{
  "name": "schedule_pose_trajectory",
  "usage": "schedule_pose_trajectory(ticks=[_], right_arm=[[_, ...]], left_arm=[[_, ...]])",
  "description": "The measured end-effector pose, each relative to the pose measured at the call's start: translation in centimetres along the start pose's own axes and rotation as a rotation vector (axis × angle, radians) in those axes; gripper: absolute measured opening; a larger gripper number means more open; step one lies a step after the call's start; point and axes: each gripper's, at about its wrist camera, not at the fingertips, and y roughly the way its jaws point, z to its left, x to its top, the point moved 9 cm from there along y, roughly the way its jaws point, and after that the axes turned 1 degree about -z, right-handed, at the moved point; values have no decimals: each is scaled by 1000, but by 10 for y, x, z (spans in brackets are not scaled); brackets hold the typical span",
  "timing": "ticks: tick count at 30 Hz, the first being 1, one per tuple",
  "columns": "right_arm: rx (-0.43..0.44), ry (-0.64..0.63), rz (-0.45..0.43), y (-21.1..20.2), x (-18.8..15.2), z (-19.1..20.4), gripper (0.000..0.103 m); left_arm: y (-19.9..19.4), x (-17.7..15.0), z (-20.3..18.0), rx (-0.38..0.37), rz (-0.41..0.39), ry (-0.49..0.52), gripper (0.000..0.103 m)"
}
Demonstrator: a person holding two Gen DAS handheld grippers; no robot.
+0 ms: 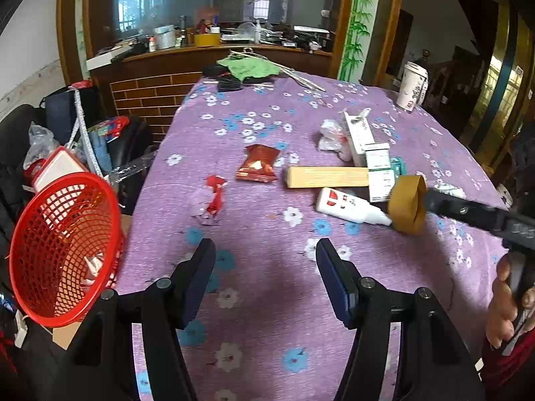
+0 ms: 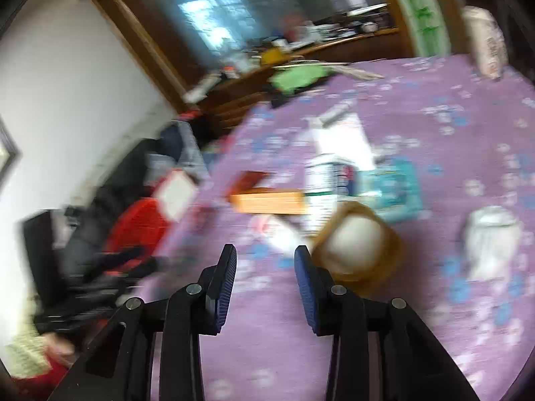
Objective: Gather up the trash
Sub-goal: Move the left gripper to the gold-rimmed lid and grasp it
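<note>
Purple surface (image 1: 267, 234), trash at twelve to two o'clock; basket (image 1: 63, 250) at nine. Both tools, left (image 1: 265, 250) and right (image 2: 265, 254), part-open, empty. Mid-reach; next: straddle tape roll (image 2: 357, 244), close.

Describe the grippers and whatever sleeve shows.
Both are black plastic linkages with round silver pivot screws. The left gripper and right gripper have jaws faced with ribbed dark-blue pads. No cables or markings visible. A red sleeve shows at the right hand.

Floral table (image 1: 267, 300): boxes (image 1: 327, 177), wrappers (image 1: 257, 167), perhaps tape (image 1: 406, 204).
</note>
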Motion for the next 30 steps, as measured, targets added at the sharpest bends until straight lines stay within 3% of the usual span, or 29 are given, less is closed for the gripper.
schedule_pose_trajectory(ticks=[2,3,6,9,14,19,20,22,30], right_arm=[[-75,-30,-60,-16,9,-3,39],[-153,-46,-101,-30,16,-11,39],[-304,-10,-152,-60,24,-44,39],[-374,71,-186,-85,25,-79,39],[-404,180,-209,-109,19,-118,39],[-411,198,-215,-121,11,-131,41],[-414,199,-215,-121,10,-133,41],[-418,197,-212,-122,8,-136,41],[-428,232,-195,-112,6,-152,47]], left_arm=[[3,3,-9,-23,11,13,62],[4,4,-15,-35,14,21,62],[11,11,-40,-83,31,54,62],[24,18,-72,-144,63,83,62],[49,29,-130,-195,95,156,62],[80,35,-158,-106,120,229,46],[87,35,-162,-80,134,246,36],[99,32,-170,-52,155,273,25],[109,26,-183,52,111,388,17]])
